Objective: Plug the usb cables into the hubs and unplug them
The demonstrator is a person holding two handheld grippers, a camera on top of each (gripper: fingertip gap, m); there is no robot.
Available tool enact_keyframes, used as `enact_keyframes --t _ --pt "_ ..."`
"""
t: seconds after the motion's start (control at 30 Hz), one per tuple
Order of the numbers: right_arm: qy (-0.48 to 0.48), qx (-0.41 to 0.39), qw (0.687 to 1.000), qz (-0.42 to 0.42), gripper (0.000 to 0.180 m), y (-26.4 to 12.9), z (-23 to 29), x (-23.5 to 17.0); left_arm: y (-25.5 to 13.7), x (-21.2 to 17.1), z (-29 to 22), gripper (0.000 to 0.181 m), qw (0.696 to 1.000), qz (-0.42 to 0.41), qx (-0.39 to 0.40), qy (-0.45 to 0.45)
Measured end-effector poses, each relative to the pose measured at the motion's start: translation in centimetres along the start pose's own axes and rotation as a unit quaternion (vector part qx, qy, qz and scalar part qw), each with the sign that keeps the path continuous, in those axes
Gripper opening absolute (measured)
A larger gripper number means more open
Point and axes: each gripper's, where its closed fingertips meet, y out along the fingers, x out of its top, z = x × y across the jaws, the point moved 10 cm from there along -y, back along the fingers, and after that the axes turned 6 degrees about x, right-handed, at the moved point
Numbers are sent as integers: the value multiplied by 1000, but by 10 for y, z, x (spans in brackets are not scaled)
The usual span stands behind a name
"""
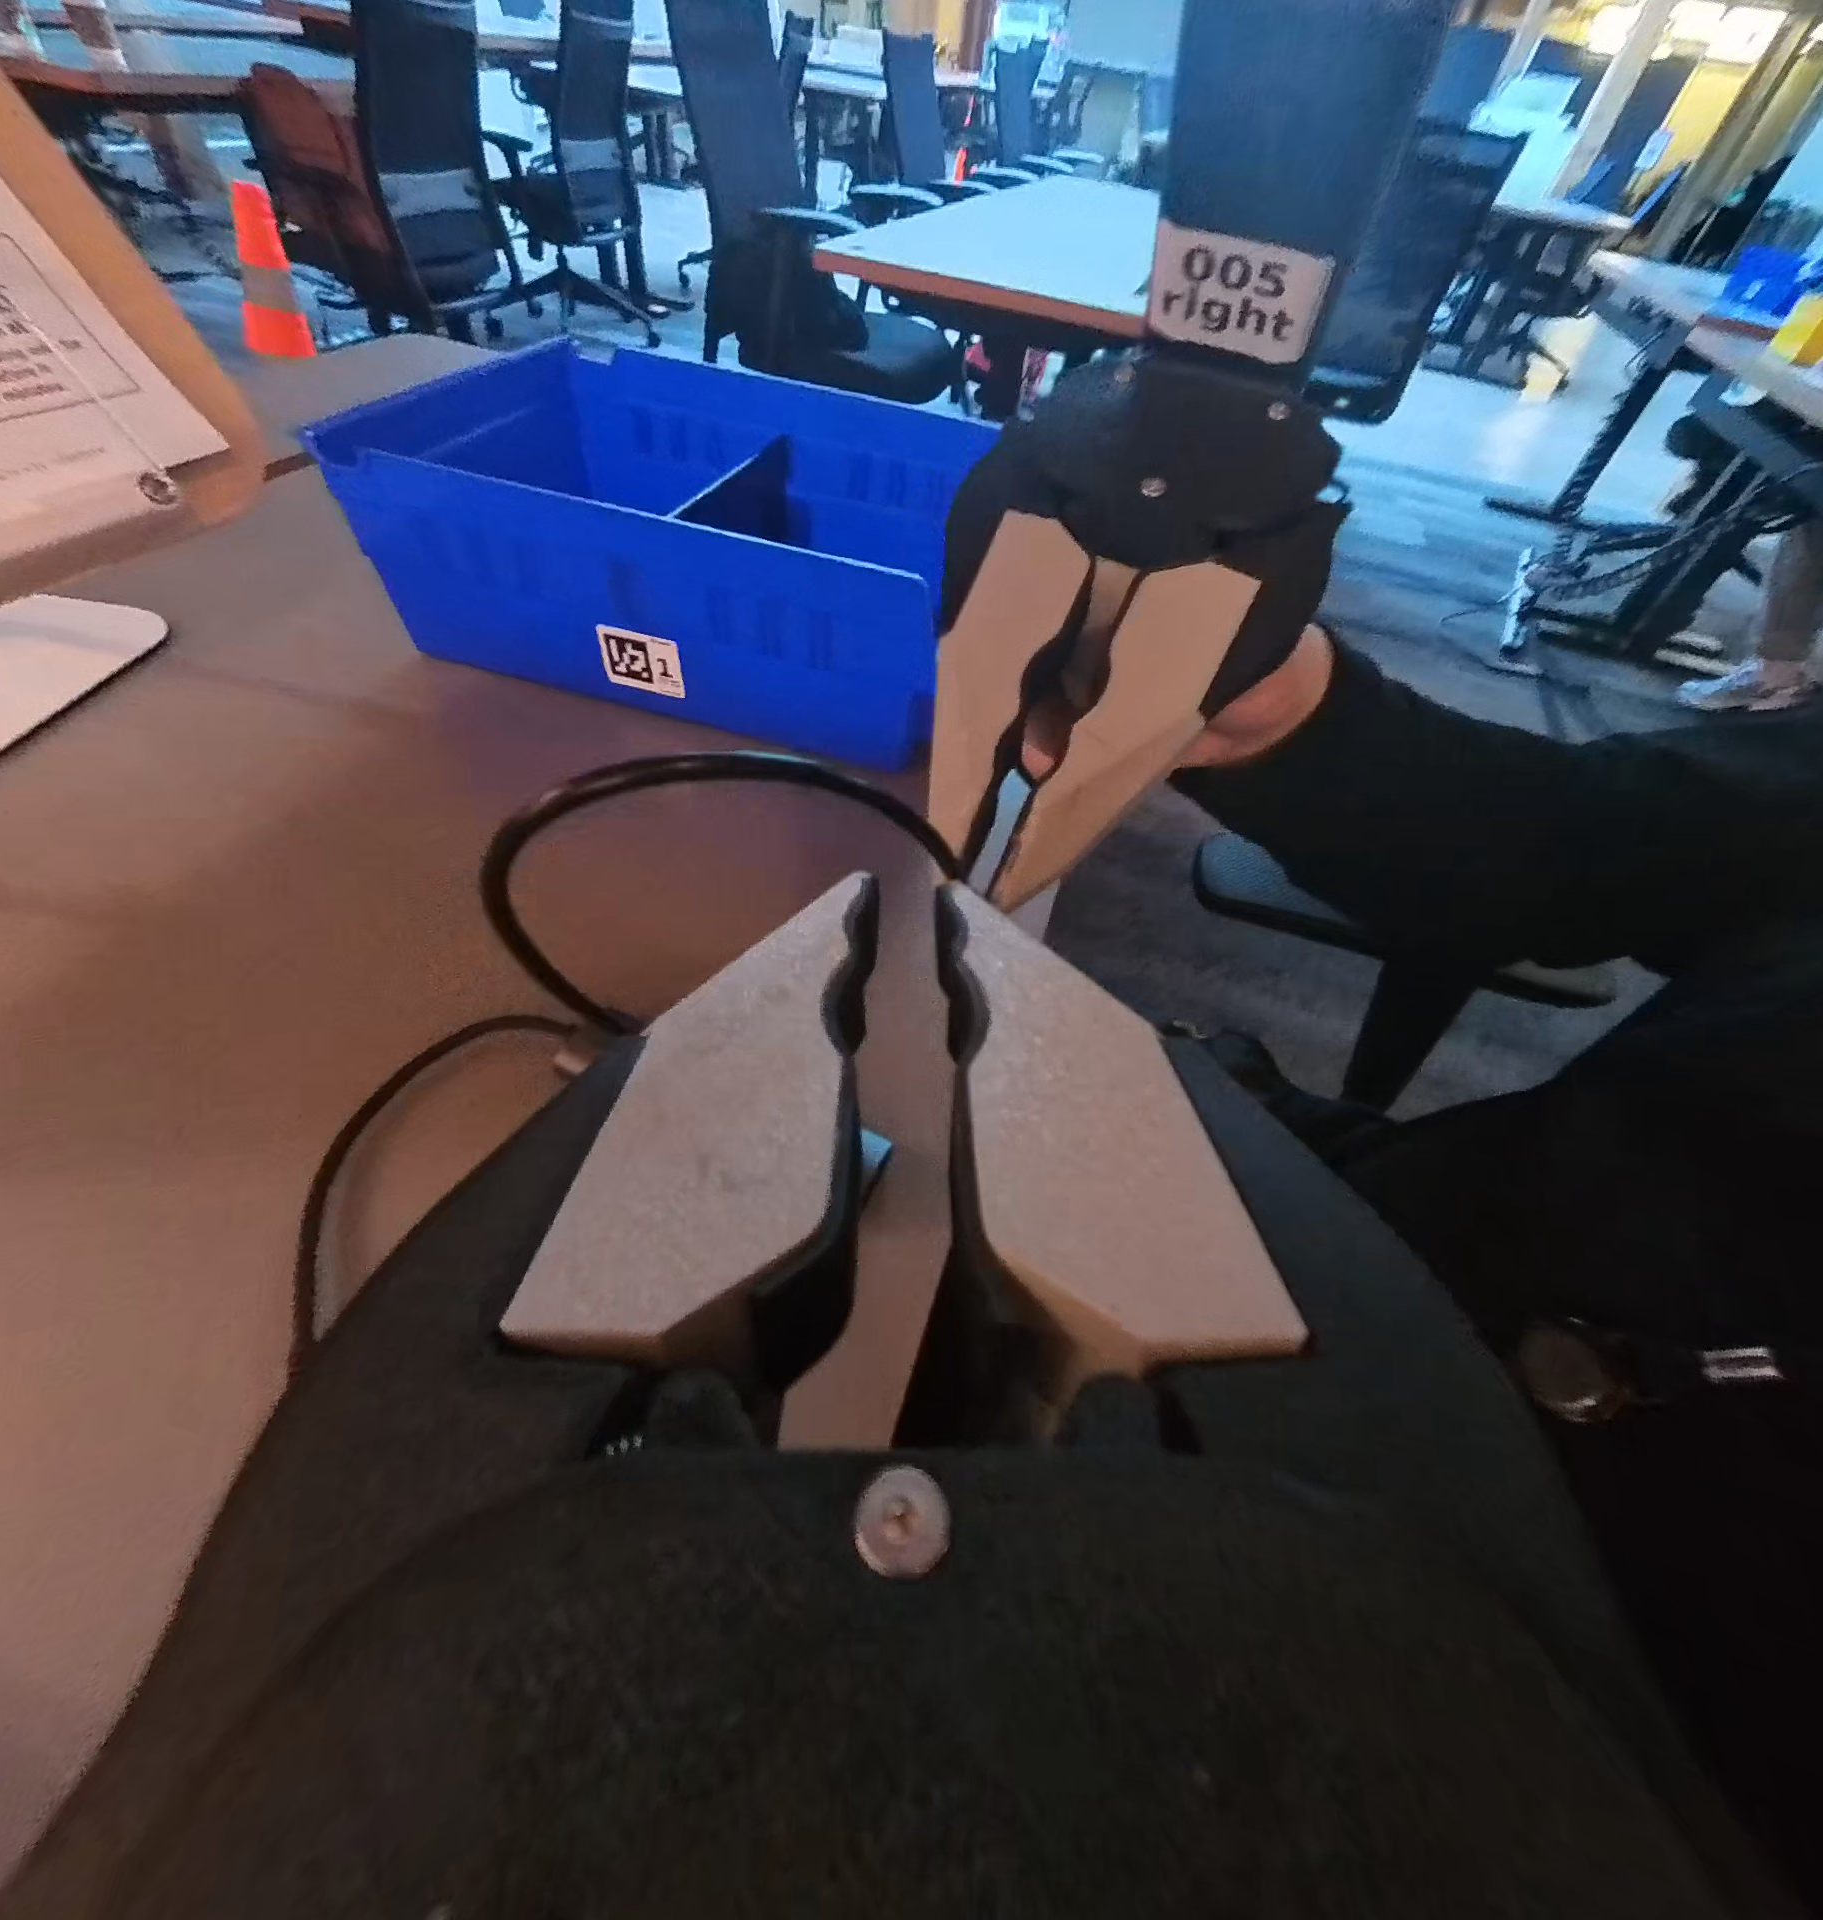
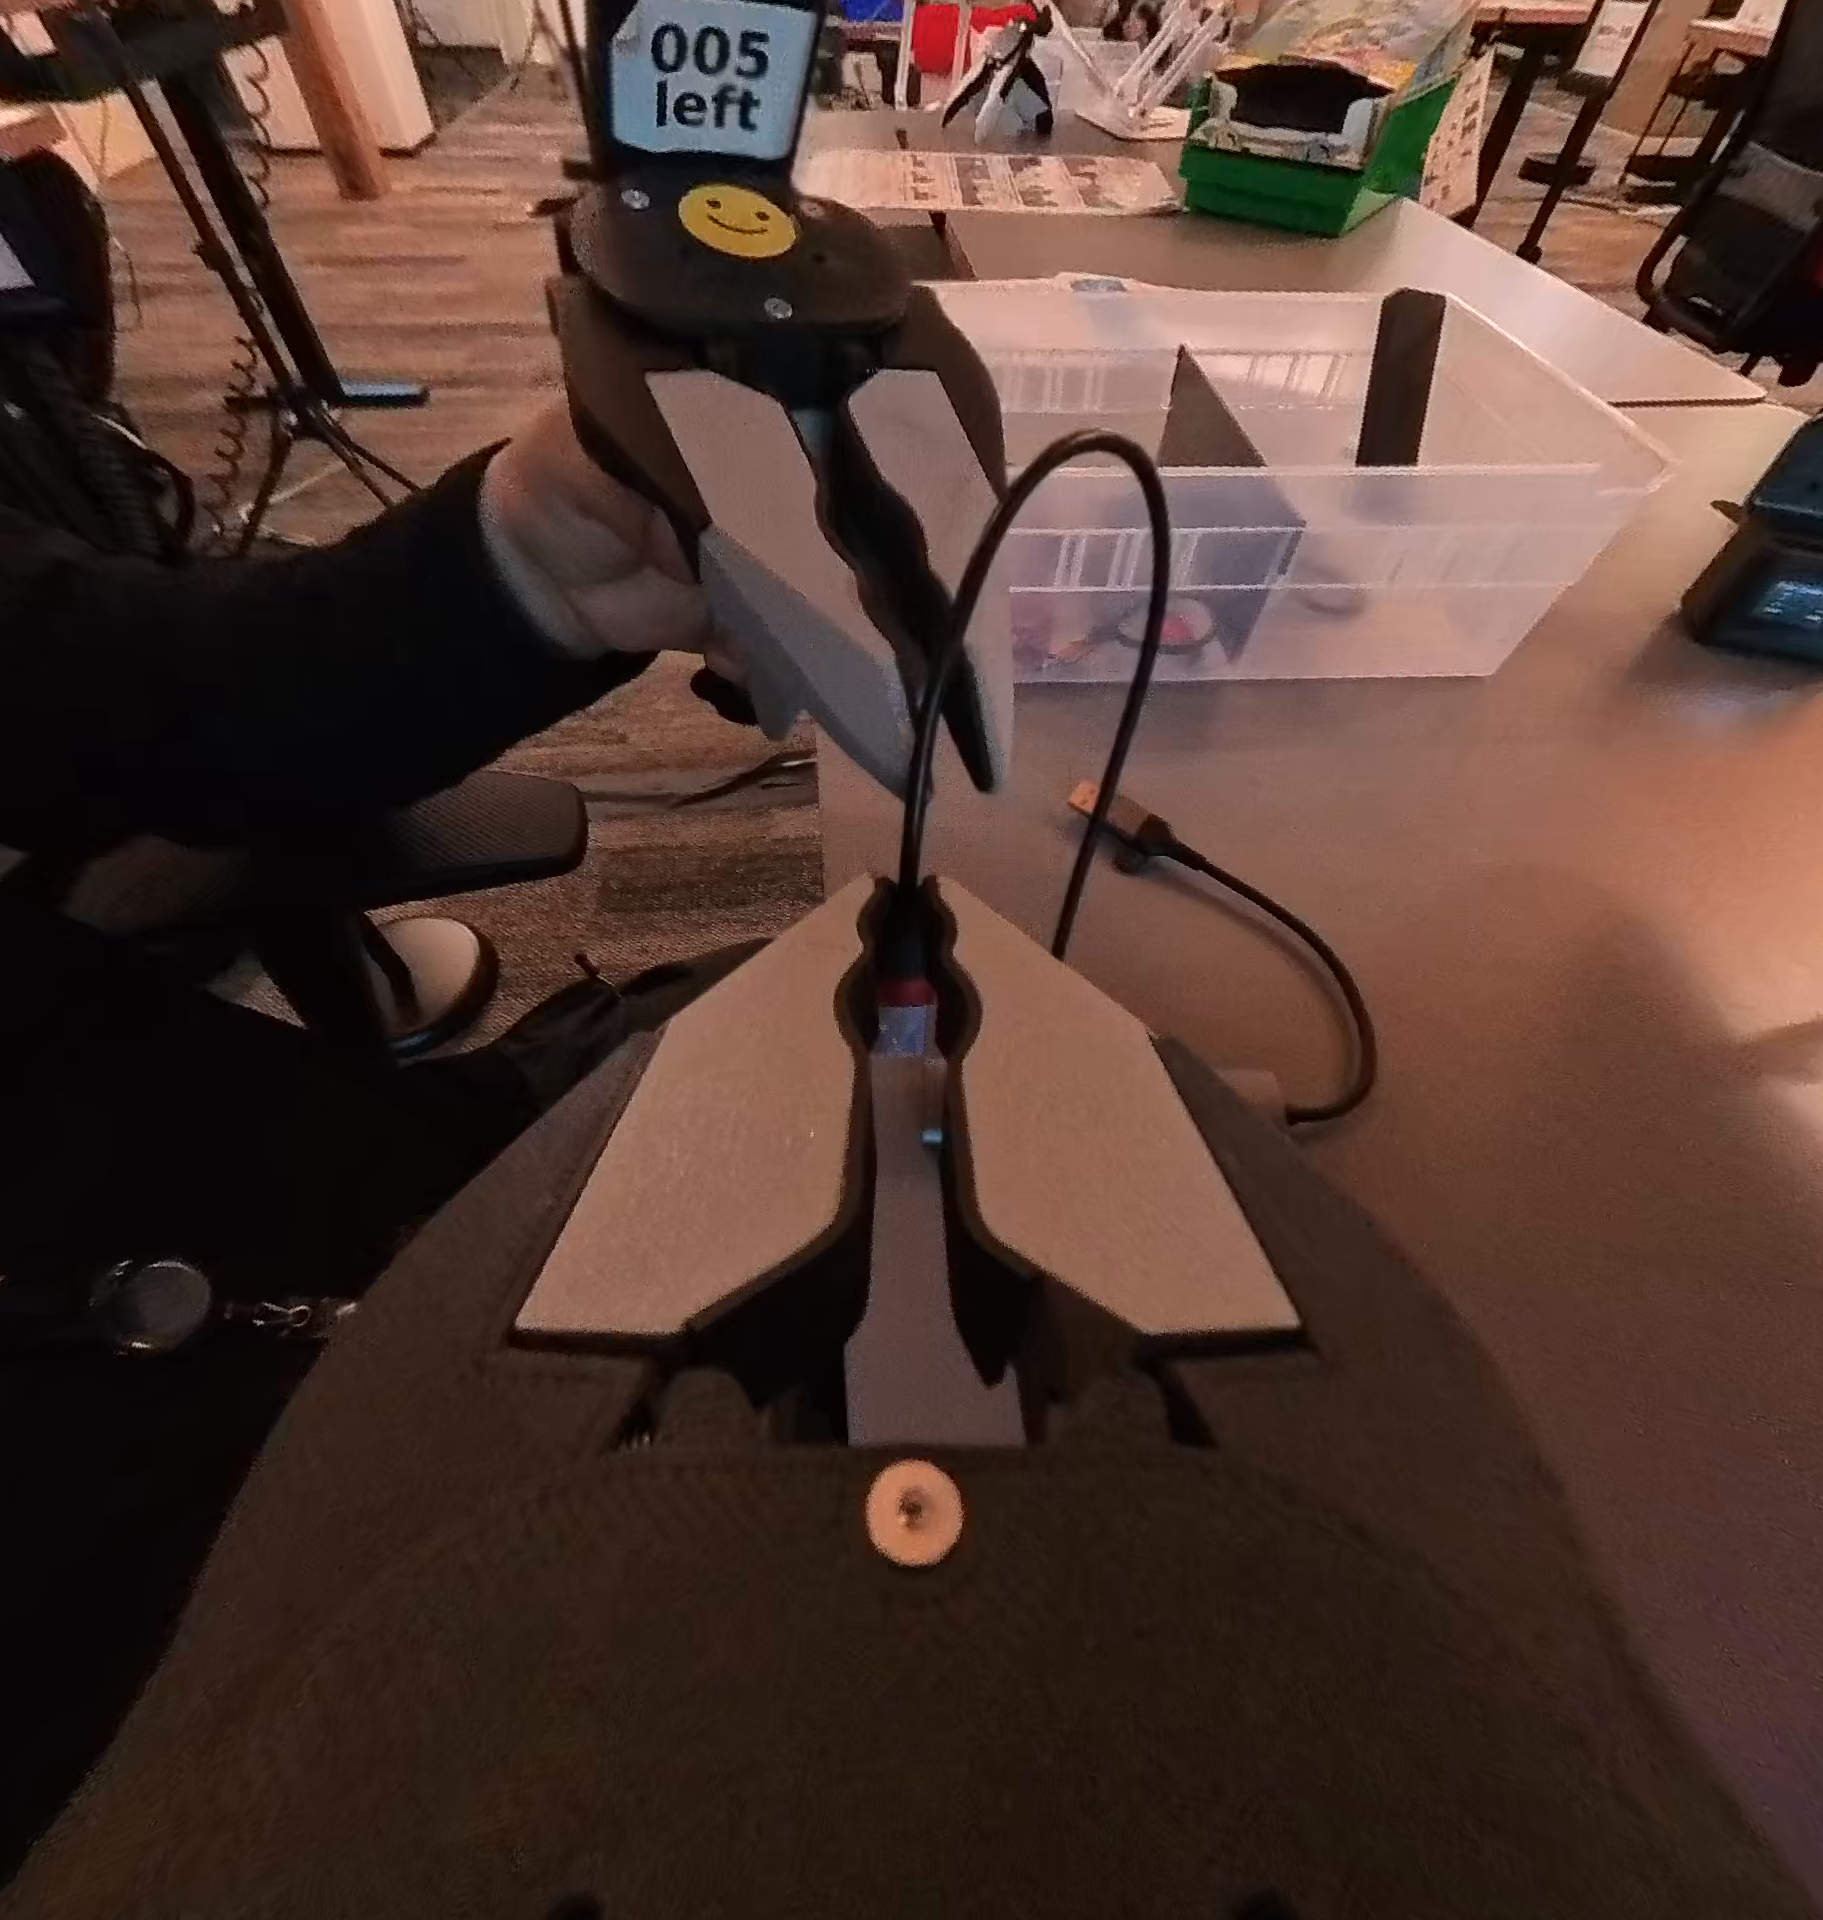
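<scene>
My right gripper (image 2: 905, 883) is shut on a USB plug (image 2: 902, 1013) with a red ring and a silvery blue body. Its black cable (image 2: 1115, 447) rises from the fingertips, arches over and drops to the brown table (image 2: 1509, 935). In the left wrist view the right gripper (image 1: 995, 888) points down, the plug (image 1: 1013, 816) shows between its fingers, and the cable (image 1: 678, 764) loops to the left. My left gripper (image 1: 905, 899) sits just in front of it. A narrow gap shows between its pads, with only table seen through it. In the right wrist view the cable passes in front of the left gripper (image 2: 938, 774).
Two loose plugs (image 2: 1135, 826) of another black cable lie on the table. A blue divided bin (image 1: 678, 603) stands ahead left, with a sign stand (image 1: 45, 343) at far left. A clear bin (image 2: 1406, 582) and a black device (image 2: 1790, 561) stand far right. The table edge (image 2: 819, 810) is near. My left and right fingertips are right by each other.
</scene>
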Motion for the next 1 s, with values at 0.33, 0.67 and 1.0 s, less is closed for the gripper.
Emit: enact_keyframes --t 0.33,0.67,1.0 --pt "-22 -10 999 37 3 13 5 -5 4 2 -8 0 1000 18 -22 -3" --pt "-76 37 986 145 0 43 24 -25 17 -11 -43 0 969 155 -31 191" --pt "-78 -3 989 128 3 49 19 -24 15 -8 -43 0 960 168 27 221"
